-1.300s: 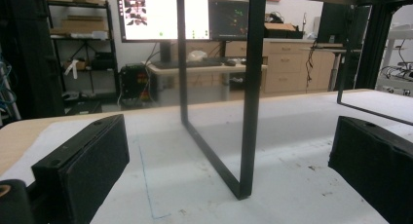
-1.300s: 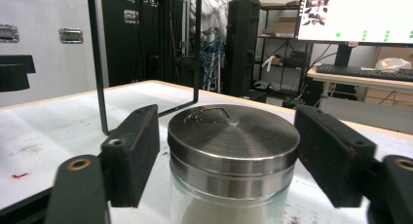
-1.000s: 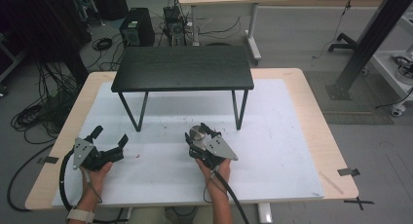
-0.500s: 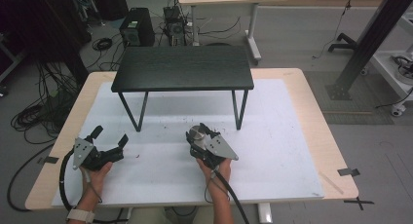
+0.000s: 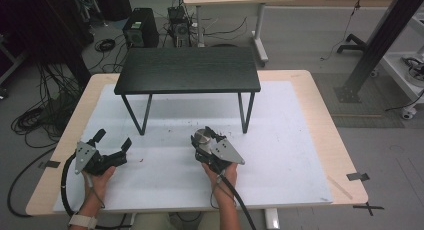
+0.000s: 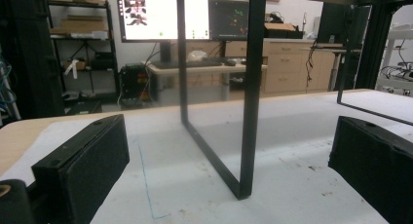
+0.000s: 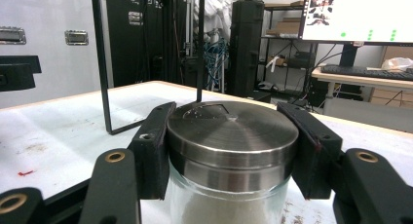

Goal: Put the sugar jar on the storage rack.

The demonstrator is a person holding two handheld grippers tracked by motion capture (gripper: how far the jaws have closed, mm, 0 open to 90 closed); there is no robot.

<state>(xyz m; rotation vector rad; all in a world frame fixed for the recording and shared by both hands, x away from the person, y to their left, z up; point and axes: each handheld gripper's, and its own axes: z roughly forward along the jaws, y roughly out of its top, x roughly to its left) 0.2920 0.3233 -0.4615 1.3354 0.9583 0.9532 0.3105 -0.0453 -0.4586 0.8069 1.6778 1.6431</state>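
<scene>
Steel-lidded glass jar (image 7: pixel 233 151) sits clamped in the right tongs (image 5: pixel 202 139); lift it straight, keeping it upright. Left tongs (image 5: pixel 111 143) gape wide, empty, near the bench's (image 5: pixel 295 140) left edge.

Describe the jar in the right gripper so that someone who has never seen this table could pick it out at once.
Start at the black shelf standing on thin legs on the white mat. In front of its right legs, the right gripper is shut on a jar. It is clear glass with white contents and a round brushed-metal lid, the one shiny thing among black parts.
</scene>
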